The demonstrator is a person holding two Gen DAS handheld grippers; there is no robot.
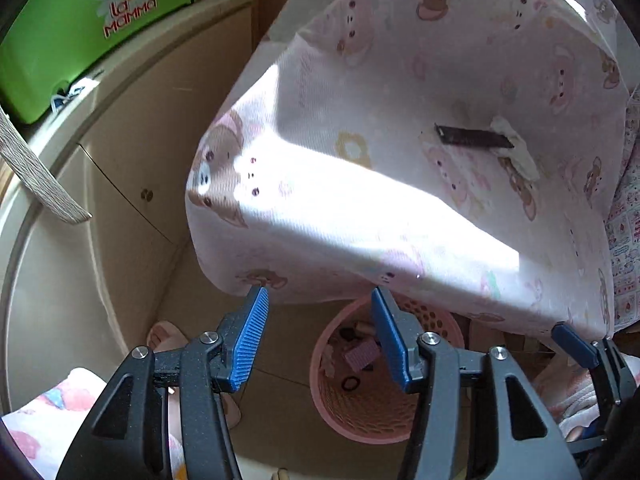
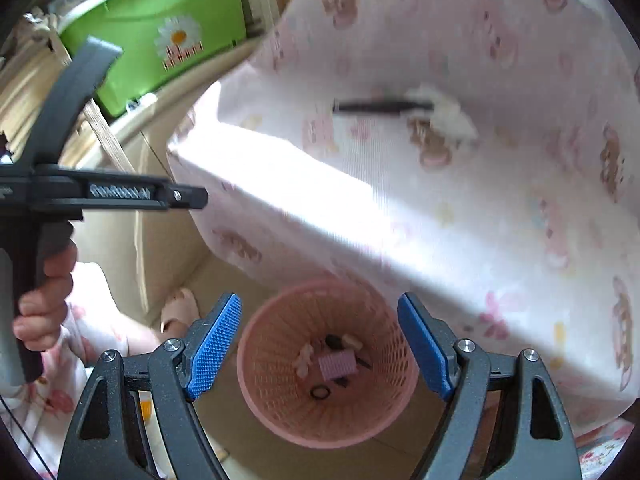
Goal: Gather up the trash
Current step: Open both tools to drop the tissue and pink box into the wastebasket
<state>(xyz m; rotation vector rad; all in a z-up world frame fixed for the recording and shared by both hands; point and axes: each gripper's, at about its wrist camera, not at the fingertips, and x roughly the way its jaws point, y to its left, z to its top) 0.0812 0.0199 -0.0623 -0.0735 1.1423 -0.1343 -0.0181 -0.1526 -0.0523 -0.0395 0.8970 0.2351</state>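
Left claw apart, empty | right claw apart, empty | both above basket

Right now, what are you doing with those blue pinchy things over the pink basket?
A person is tidying trash off the bed. Both the left gripper and the right gripper are open and empty above the pink basket, which already holds a few bits. A dark strip and a crumpled tissue are not yet picked up from the sheet.
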